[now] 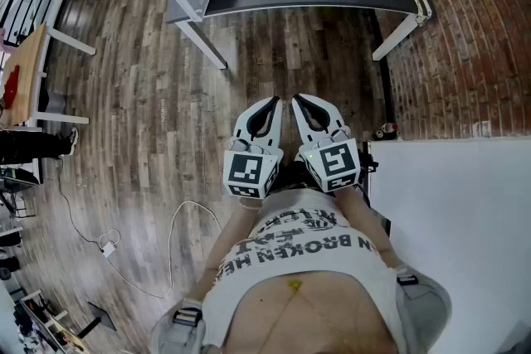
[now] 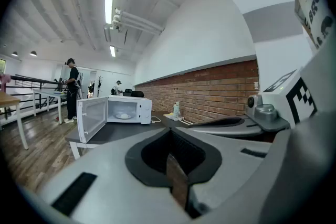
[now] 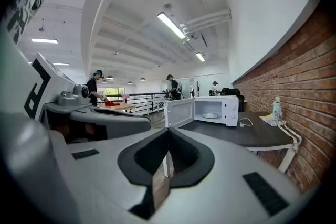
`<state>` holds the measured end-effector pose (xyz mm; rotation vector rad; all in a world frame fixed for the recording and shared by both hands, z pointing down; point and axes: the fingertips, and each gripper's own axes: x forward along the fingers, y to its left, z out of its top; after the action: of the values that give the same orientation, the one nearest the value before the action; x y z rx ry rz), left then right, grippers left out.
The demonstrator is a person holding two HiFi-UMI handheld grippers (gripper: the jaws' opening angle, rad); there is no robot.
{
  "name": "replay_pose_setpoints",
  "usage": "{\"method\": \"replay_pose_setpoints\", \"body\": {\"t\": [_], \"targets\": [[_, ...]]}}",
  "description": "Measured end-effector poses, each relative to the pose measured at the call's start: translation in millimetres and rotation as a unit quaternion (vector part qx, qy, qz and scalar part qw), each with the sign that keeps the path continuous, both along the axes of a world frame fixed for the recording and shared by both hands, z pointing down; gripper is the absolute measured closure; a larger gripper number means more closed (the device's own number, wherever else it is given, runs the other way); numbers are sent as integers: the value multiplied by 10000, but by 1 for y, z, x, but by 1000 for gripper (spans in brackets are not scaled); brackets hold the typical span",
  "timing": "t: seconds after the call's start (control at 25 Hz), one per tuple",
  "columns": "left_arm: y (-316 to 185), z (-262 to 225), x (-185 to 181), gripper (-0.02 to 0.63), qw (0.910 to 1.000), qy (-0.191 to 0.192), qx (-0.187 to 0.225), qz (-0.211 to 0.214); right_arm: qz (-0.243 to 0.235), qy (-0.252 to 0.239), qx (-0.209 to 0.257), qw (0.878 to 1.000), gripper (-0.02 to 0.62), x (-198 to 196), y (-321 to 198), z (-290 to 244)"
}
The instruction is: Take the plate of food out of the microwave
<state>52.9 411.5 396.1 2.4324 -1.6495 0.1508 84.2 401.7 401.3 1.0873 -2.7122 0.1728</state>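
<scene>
Left gripper [image 1: 275,101], right gripper [image 1: 295,98] closed, plate [image 3: 210,115] in microwave [image 3: 232,110] well ahead

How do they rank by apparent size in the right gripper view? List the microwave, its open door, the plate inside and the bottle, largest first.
1. microwave
2. open door, swung nearer the camera
3. bottle and plate: both small and too alike to rank
</scene>
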Motion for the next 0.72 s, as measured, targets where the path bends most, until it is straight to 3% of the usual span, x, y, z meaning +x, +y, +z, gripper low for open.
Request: {"method": "replay_pose_setpoints", "body": {"t": [0.28, 0.6, 0.72], "targets": [[6, 1, 16, 598, 9999, 116, 10, -114, -35, -251, -113, 9996, 586, 19, 1, 3], [4, -3, 23, 598, 9996, -169, 49, -212, -342, -354, -67, 9988, 586, 21, 0, 1], [-5, -2, 18, 598, 9997, -75, 34, -243, -269, -308, -53, 9991, 586, 17, -11, -2]]}}
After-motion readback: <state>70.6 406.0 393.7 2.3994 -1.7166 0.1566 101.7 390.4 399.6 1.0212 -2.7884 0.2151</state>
